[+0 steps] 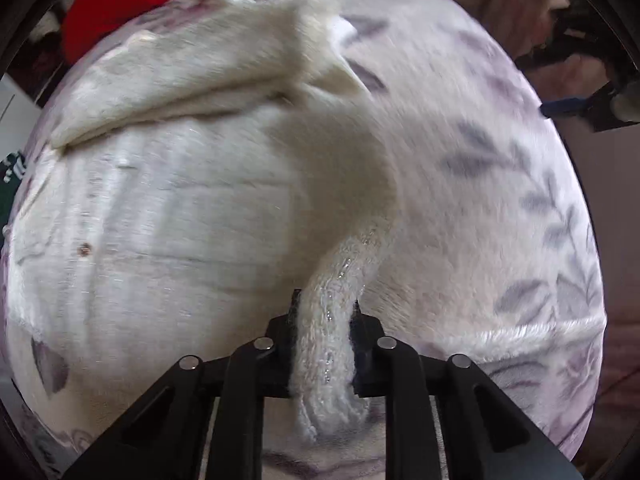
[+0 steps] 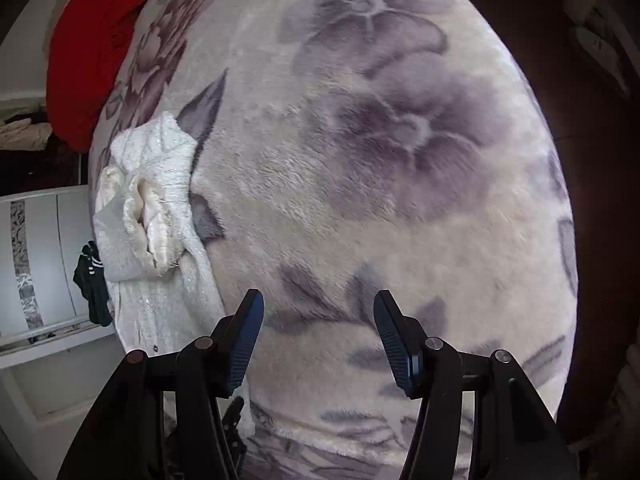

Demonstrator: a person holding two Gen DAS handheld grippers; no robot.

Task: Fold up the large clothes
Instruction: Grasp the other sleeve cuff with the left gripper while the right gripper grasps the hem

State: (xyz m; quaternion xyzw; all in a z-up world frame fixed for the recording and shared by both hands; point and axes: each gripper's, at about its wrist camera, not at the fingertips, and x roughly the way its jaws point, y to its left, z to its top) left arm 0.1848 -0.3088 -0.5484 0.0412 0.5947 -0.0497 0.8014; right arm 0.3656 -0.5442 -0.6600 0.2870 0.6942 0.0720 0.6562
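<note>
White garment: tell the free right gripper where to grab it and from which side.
The left gripper already pinches one sleeve. The open right gripper should probably take the garment's edge nearest it, coming across the blanket from the right; the fabric there is bunched and raised.

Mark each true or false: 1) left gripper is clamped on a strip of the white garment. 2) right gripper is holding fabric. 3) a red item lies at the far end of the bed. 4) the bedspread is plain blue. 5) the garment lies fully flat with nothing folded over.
1) True: the left gripper is shut on a sleeve-like strip of the white garment.
2) False: the right gripper is open and empty above the floral blanket.
3) True: the red item lies there.
4) False: the blanket is pale with grey-purple flowers.
5) False: one part is folded across its top.
</note>
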